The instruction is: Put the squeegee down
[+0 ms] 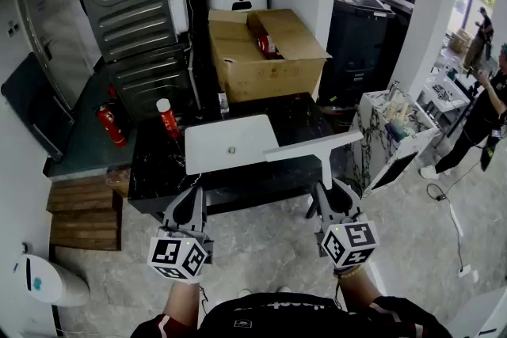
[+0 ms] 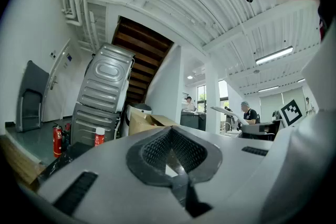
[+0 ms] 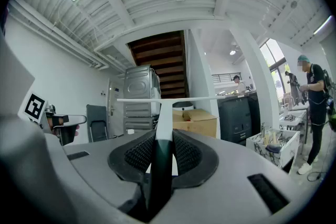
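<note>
The squeegee (image 1: 313,145) is white and T-shaped, with its long blade across the far end of the handle. My right gripper (image 1: 327,190) is shut on the lower part of the handle and holds it about level. The blade hangs over the front right part of the black table (image 1: 154,166). In the right gripper view the handle (image 3: 163,113) runs straight out between the pads of the right gripper (image 3: 161,160). My left gripper (image 1: 190,198) is at the table's front edge, just short of a flat white board (image 1: 230,142). Its jaws look shut with nothing gripped in the left gripper (image 2: 173,165).
On the table's left part stands a red spray can (image 1: 167,119). Behind the table sit an open cardboard box (image 1: 265,51) and a tilted grey appliance (image 1: 131,4). A red fire extinguisher (image 1: 111,125) stands on the floor at left. A white rack (image 1: 392,131) stands right of the table.
</note>
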`<state>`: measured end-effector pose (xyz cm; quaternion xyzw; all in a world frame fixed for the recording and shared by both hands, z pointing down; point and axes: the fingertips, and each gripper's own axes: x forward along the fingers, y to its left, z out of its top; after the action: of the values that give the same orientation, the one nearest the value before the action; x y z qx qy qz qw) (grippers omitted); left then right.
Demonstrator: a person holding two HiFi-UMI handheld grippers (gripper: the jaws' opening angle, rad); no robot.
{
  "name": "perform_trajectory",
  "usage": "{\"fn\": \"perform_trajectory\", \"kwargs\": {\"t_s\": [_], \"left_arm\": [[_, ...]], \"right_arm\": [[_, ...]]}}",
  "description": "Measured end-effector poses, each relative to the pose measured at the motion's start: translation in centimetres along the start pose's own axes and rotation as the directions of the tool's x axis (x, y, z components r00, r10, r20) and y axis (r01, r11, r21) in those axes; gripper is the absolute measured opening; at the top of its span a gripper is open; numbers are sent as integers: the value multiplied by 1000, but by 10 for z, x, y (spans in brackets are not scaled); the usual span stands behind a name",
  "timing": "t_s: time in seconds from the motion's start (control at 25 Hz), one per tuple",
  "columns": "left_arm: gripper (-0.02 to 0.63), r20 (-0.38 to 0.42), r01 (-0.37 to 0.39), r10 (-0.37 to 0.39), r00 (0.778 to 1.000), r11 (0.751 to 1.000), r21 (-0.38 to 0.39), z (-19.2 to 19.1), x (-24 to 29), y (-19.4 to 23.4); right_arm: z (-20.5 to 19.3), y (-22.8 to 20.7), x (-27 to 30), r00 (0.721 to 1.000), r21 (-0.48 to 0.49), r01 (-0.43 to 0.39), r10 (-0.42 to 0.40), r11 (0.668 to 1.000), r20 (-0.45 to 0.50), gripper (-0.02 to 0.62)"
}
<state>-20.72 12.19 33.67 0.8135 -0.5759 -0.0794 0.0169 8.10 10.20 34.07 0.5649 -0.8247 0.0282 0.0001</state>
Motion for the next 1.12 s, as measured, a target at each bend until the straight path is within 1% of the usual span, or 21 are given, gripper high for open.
{"fn": "perform_trajectory", "kwargs": {"t_s": [0.52,0.64,0.88,1.12], "left_arm": [[14,1,15,-15,1000,1000,2,2,5,-7],[14,0,13,-13,1000,1000,2,0,6,-12],[14,-11,10,-10,1000,1000,-4,-10,15,-27],[14,-18,-9,9,1000,1000,4,-17,30,-52]], "right_arm": [[2,-1,-1,1000,-6,-8,8,1000,1,121],[0,-4,-4,1000,11,-20,20,1000,2,121],[-3,-20,-7,1000,11,-27,27,1000,1,121],[-10,-50,-10,999,40,-47,47,998,-6,121]]}}
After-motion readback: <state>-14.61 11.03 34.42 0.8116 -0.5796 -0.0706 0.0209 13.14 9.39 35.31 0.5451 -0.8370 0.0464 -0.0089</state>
